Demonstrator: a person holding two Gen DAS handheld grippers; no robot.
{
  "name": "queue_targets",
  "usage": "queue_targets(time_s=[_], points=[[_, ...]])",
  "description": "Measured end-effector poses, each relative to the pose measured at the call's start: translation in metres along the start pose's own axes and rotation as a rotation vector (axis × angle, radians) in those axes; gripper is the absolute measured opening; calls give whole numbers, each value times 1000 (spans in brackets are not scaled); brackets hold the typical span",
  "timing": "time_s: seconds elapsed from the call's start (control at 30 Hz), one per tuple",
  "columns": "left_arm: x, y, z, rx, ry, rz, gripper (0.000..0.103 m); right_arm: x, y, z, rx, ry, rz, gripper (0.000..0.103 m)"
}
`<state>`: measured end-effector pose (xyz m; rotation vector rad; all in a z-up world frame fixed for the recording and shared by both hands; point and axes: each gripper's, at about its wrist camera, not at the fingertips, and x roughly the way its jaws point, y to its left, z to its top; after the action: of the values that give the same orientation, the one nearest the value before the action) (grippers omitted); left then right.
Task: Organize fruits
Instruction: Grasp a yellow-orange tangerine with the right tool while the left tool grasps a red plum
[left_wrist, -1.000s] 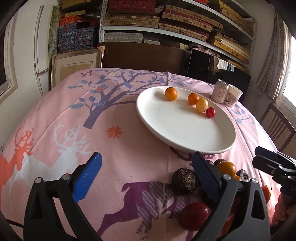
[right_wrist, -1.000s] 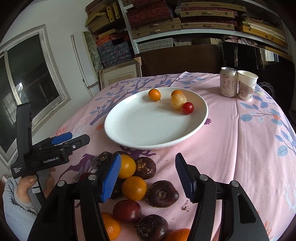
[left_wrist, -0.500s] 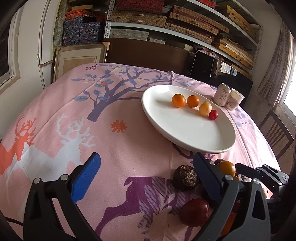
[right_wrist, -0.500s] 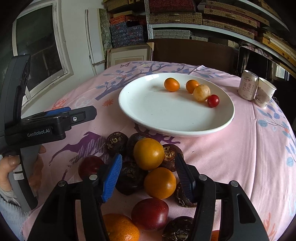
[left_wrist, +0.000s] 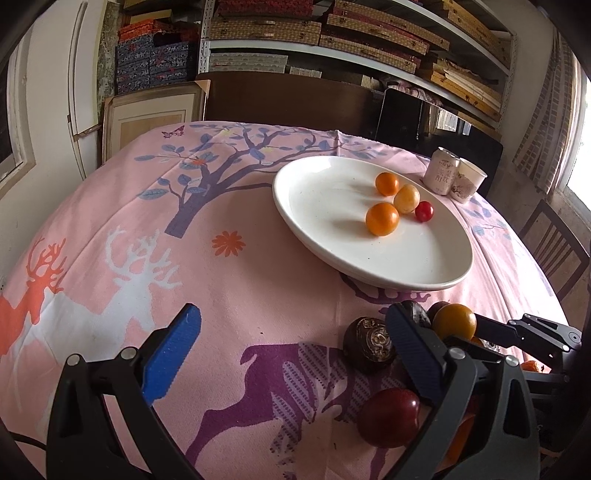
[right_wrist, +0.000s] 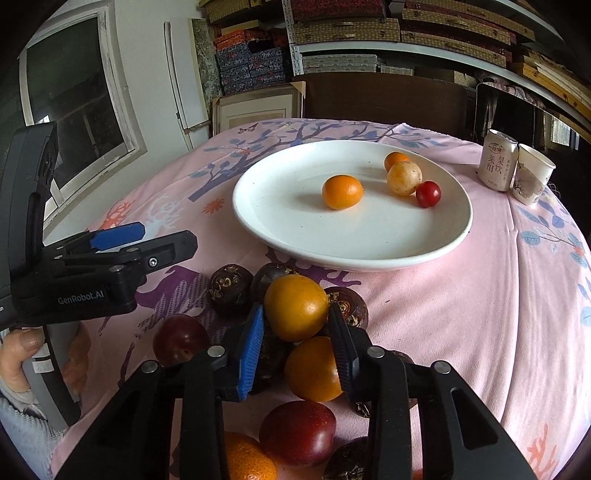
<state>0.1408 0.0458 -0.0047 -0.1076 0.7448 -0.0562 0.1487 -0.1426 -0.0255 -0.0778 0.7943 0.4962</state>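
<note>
You see 4 small fruits (right_wrist: 341, 192) on the white plate (right_wrist: 280, 221); a yellow-orange fruit (right_wrist: 295, 308) tops the pile of dark fruits (right_wrist: 231, 284) just beside it.

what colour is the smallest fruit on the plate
Red cherry tomato, clearest in the right wrist view.

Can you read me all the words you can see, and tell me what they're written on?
"GenRobot.AI": on the side of the left claw.
"梨饮" and "莱阳": on the drink can, as best I can read them; the small print beside them is too tiny.
Paper cup: a picture, no readable words.
</note>
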Motion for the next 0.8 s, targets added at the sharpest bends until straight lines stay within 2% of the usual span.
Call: queue_targets(time_s=[0.27,0.43,0.53,0.8], points=[[0,-2,-1,8,5,0,98,-1,-1,1,7,-4,2,36],[-1,-2,-2,6,5,-5,98,-13,-11,3,42,-37,13,36],[-7,-5,-9,12,10,-32,98,-24,-21,4,71,-65,15,36],[-25,-43,-43,207,18,-54,98,-45,-54,4,182,-122,13,35]])
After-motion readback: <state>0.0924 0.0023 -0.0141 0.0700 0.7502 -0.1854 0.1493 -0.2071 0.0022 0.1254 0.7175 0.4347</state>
